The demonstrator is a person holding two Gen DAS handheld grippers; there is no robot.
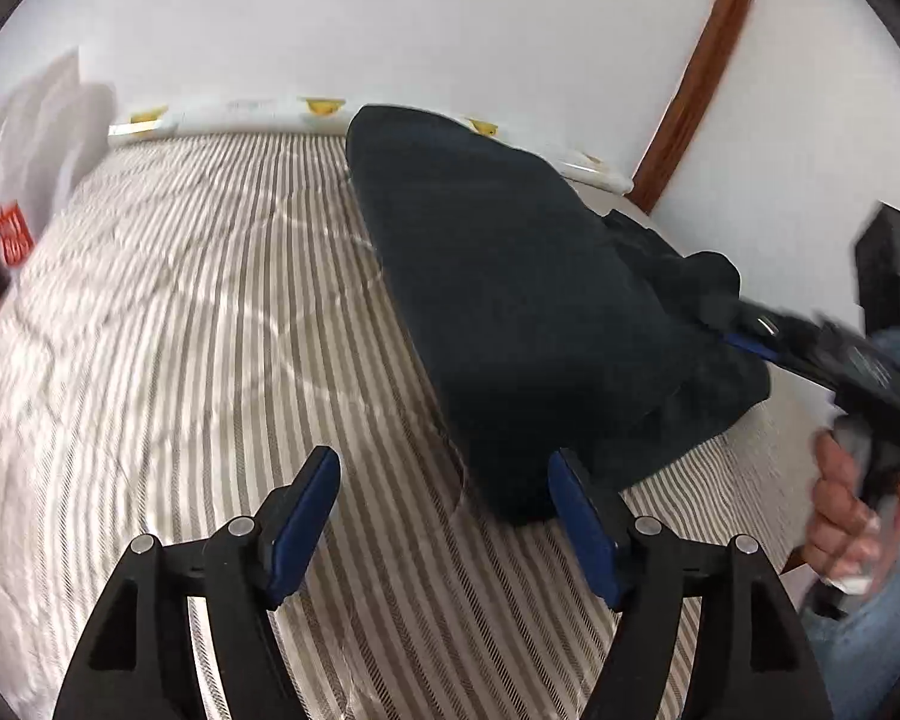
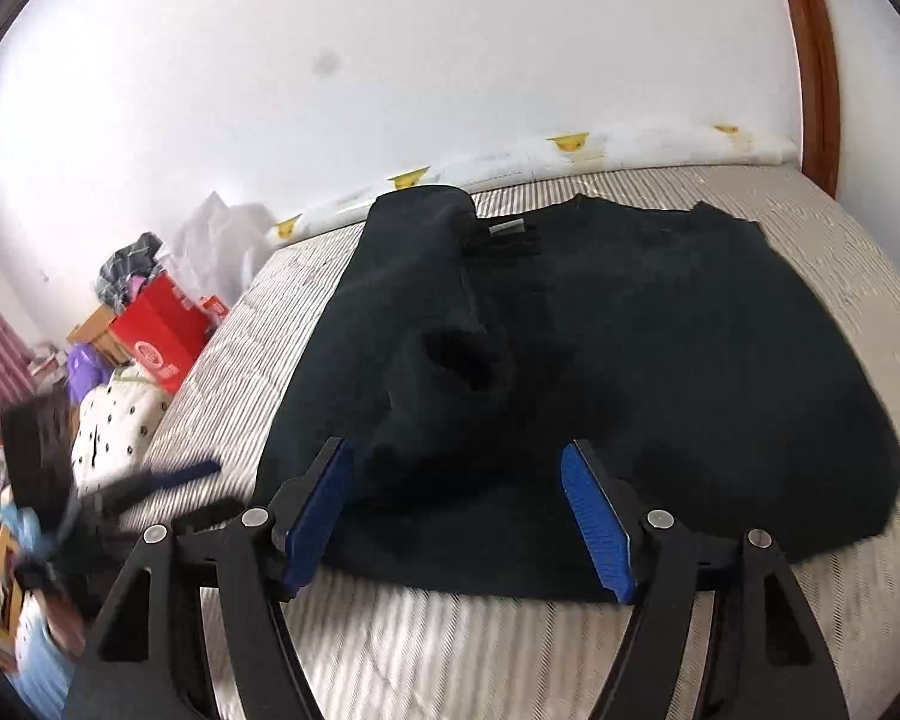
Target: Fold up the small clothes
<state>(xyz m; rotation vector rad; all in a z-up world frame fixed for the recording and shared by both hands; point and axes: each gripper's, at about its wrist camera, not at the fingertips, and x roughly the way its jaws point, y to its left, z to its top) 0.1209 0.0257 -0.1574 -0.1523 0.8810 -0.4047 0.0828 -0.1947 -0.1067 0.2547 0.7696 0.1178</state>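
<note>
A black garment lies on the striped bed, its left side folded over the middle with a sleeve lying on top. It also shows in the left wrist view at right centre. My left gripper is open and empty just above the bed, its right fingertip by the garment's near corner. My right gripper is open and empty, hovering over the garment's near hem. It also shows in the left wrist view, blurred at the garment's right edge; the left gripper appears blurred in the right wrist view.
The striped bed cover spreads to the left. A white wall and a wooden door frame stand behind. A red box, bags and clutter sit off the bed's left side. A rolled duck-print cloth lines the far edge.
</note>
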